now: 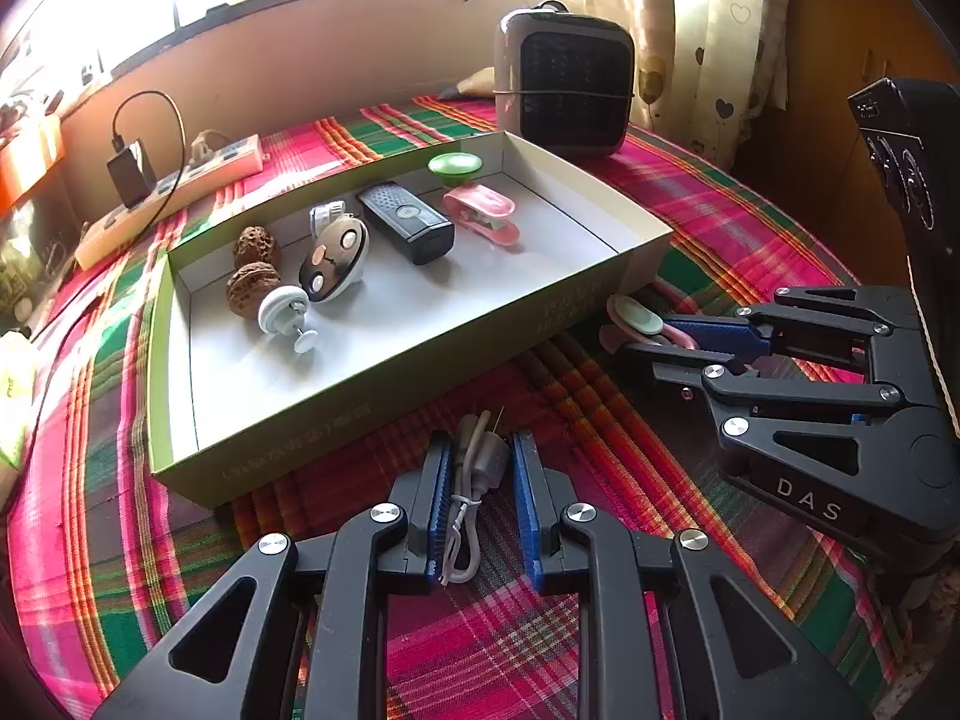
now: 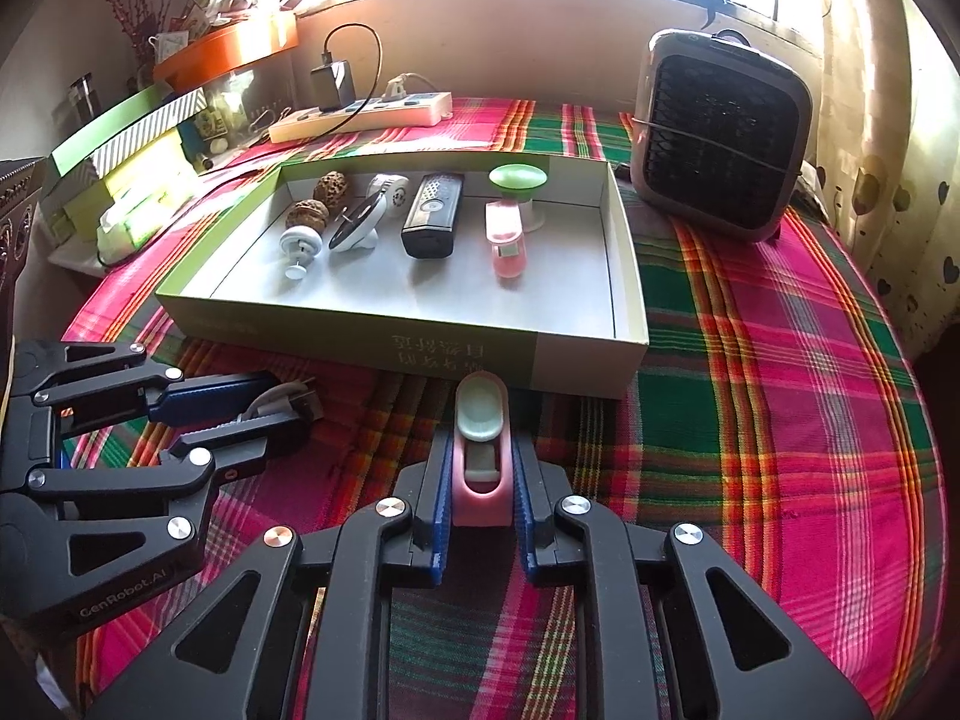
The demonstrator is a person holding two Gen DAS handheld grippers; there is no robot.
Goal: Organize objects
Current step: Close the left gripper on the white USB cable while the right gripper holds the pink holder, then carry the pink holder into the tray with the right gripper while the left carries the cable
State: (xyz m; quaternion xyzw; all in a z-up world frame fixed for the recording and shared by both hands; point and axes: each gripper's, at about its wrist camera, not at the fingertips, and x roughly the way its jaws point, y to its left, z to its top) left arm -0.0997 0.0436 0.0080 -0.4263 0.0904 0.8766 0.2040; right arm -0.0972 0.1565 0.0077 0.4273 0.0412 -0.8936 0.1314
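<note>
A shallow green box (image 1: 384,396) (image 2: 420,354) lies on the plaid cloth. In it lie two walnuts (image 1: 252,288), a white knob (image 1: 285,312), a round speaker-like gadget (image 1: 333,261), a black remote (image 1: 405,219) (image 2: 432,213), a pink clip (image 1: 483,213) (image 2: 507,240) and a green-capped item (image 1: 455,167) (image 2: 518,177). My left gripper (image 1: 480,456) (image 2: 288,405) straddles a grey plug with bundled cord (image 1: 477,465) (image 2: 282,399) on the cloth; its pads look just short of it. My right gripper (image 2: 480,450) (image 1: 678,339) is shut on a pink and green clip (image 2: 480,450) (image 1: 636,318) in front of the box.
A grey fan heater (image 1: 567,81) (image 2: 723,132) stands behind the box at the right. A power strip (image 1: 174,192) (image 2: 360,114) with a black charger lies at the back left. Green boxes (image 2: 120,144) are stacked at the far left.
</note>
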